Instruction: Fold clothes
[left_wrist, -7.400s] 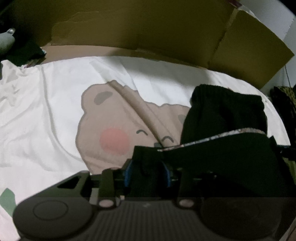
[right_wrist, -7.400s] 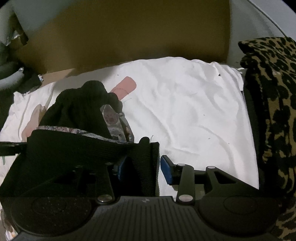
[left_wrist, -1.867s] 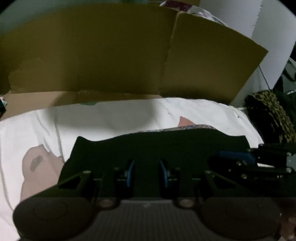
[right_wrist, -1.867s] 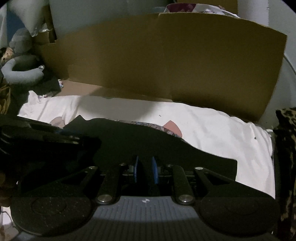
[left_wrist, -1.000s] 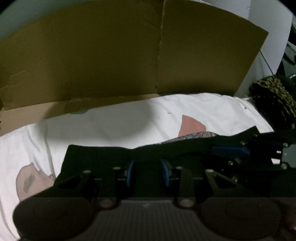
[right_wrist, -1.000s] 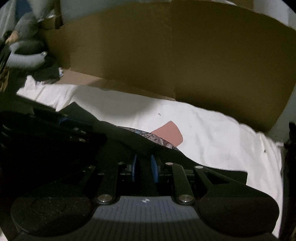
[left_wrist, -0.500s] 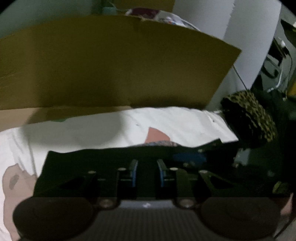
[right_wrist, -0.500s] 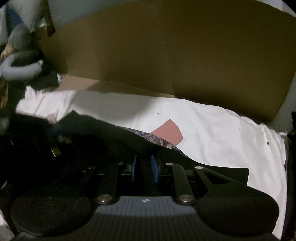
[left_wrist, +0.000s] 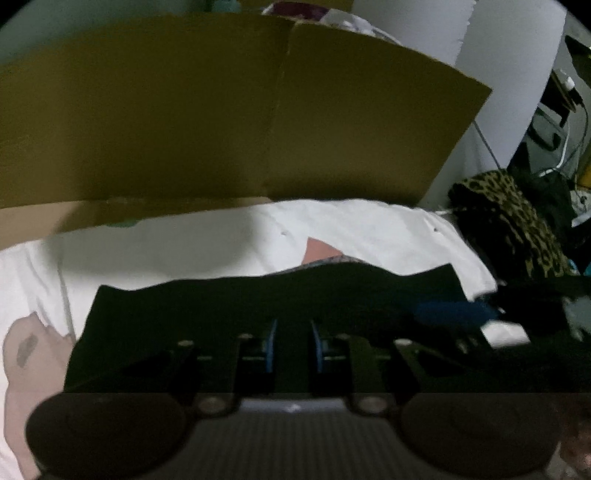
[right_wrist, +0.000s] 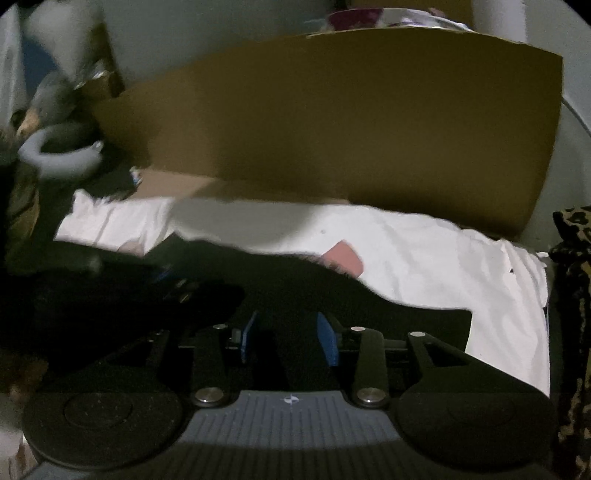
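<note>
A white sheet printed with a tan bear (left_wrist: 184, 251) covers the surface; a flat black fabric garment (left_wrist: 280, 299) lies spread across it; brown cardboard (left_wrist: 221, 122) stands behind.

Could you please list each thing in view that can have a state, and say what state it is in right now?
Black garment: spread flat on the white sheet, edge under both tools.
Left tool: narrow gap, black cloth between the pads; grip unclear.
Right tool: open, pads apart over the garment.
White sheet: spread out, lightly wrinkled.
Cardboard panel: standing upright behind the sheet.
Leopard-print fabric: heaped at the side.
</note>
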